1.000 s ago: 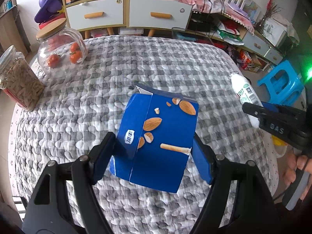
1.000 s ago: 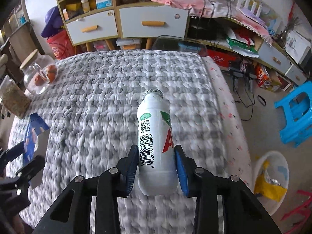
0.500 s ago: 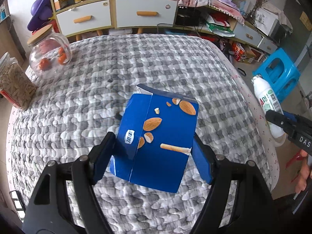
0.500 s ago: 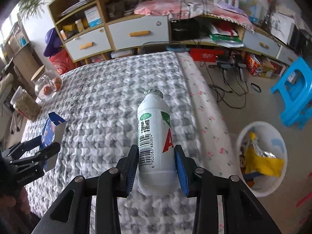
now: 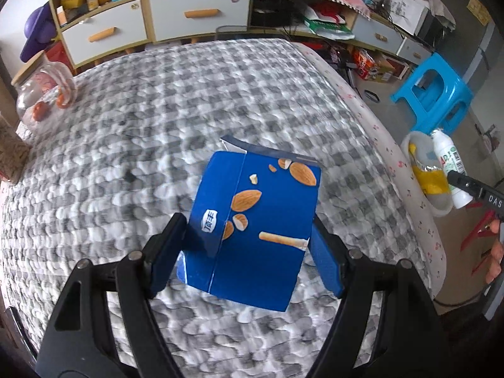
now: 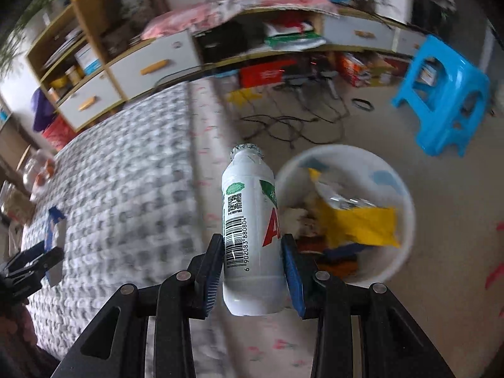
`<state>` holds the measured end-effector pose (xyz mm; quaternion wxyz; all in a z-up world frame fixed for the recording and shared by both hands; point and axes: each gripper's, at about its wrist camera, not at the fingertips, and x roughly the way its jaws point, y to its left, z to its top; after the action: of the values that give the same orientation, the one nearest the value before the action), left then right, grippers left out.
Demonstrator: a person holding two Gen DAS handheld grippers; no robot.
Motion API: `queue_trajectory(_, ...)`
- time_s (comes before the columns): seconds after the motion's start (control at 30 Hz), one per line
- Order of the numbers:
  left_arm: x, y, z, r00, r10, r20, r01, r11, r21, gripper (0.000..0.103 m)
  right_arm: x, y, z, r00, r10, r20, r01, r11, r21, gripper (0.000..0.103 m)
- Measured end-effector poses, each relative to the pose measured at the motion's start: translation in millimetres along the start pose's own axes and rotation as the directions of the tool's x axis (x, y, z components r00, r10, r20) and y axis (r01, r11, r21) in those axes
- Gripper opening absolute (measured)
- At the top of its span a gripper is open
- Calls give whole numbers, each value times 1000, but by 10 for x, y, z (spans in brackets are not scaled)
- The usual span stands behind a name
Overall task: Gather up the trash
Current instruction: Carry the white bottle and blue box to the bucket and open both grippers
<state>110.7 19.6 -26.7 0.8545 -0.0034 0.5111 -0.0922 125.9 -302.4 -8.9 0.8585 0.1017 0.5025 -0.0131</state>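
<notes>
My left gripper is shut on a blue carton with almond pictures and holds it above the checked bedcover. My right gripper is shut on a white plastic bottle with a barcode and red letters. It holds the bottle past the bed's right edge, beside a white trash bin on the floor with yellow wrappers inside. The bottle and bin also show at the right of the left wrist view. The carton shows far left in the right wrist view.
A glass jar with red fruit and a jar of seeds stand at the bed's left edge. A blue plastic stool stands behind the bin. Cables lie on the floor. Drawers and shelves line the back wall.
My right gripper has carried the bottle right, off the bed and next to the bin. My left gripper has moved right over the bed with the carton still in it.
</notes>
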Motion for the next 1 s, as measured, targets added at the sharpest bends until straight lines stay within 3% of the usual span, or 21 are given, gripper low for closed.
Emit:
queue_trajectory(0.33, 46, -492, 92, 999, -34, -5, 34, 998, 48, 76, 31, -815, 6, 999, -47, -8, 48, 989, 143, 39)
queue_trajectory(0.4, 49, -639, 125, 999, -46, -1, 46, 997, 66, 76, 67, -918, 19, 1000, -24, -15, 27, 984, 175, 53)
queue_trajectory(0.47, 70, -772, 154, 998, -66, -4, 66, 995, 76, 76, 50, -1001, 30, 1000, -17, -3, 17, 979, 205, 60)
queue_trajectory(1.0, 502, -2174, 383, 976, -205, -76, 217, 949, 228, 76, -232, -1500, -184, 997, -73, 22, 65, 967, 248, 60)
